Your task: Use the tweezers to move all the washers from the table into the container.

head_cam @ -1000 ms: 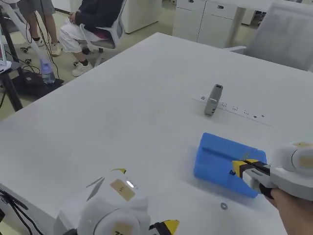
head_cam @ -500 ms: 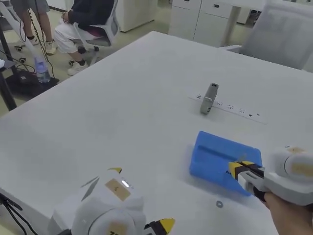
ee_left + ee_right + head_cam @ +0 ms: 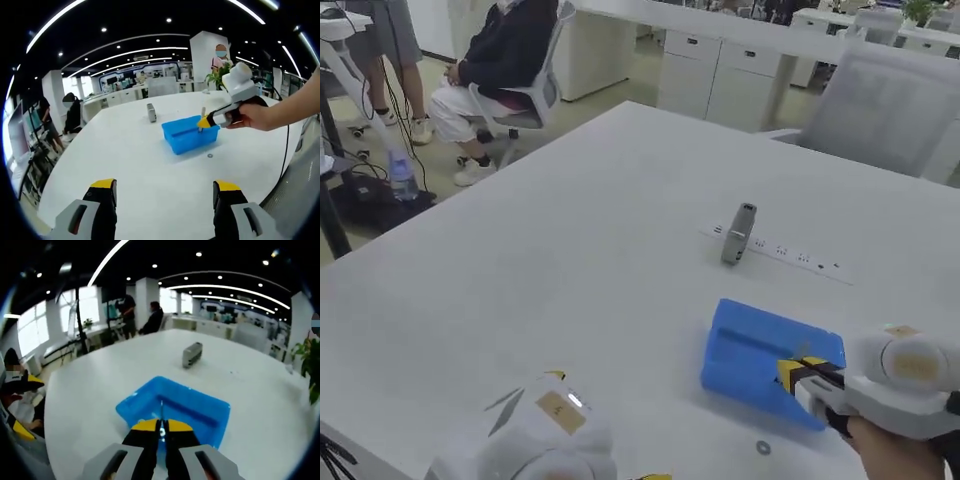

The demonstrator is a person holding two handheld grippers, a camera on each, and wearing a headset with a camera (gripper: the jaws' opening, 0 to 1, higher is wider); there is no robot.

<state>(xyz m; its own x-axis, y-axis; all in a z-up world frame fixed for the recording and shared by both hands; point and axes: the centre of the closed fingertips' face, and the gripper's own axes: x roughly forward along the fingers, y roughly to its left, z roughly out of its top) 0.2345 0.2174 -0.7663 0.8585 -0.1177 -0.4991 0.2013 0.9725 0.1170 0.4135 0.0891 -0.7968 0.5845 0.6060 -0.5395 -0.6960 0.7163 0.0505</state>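
A blue container (image 3: 755, 345) sits on the white table (image 3: 570, 250). My right gripper (image 3: 161, 428) is shut on thin metal tweezers (image 3: 161, 412), whose tip points down over the container (image 3: 192, 407). Whether the tip carries a washer is too small to tell. In the head view the right gripper (image 3: 798, 376) hovers at the container's near right edge. One small washer (image 3: 763, 448) lies on the table just in front of the container, also seen as the washer (image 3: 210, 156) in the left gripper view. My left gripper (image 3: 165, 186) stands open and holds nothing, low at the table's near edge.
A grey block (image 3: 738, 233) stands on a flat power strip (image 3: 800, 258) beyond the container. A seated person (image 3: 500, 60) and a standing one are off the table's far left corner. Office chairs and desks stand behind.
The head camera has tilted up, so the picture has shifted. The right gripper stays over the container's near edge and the left gripper stays low at the front.
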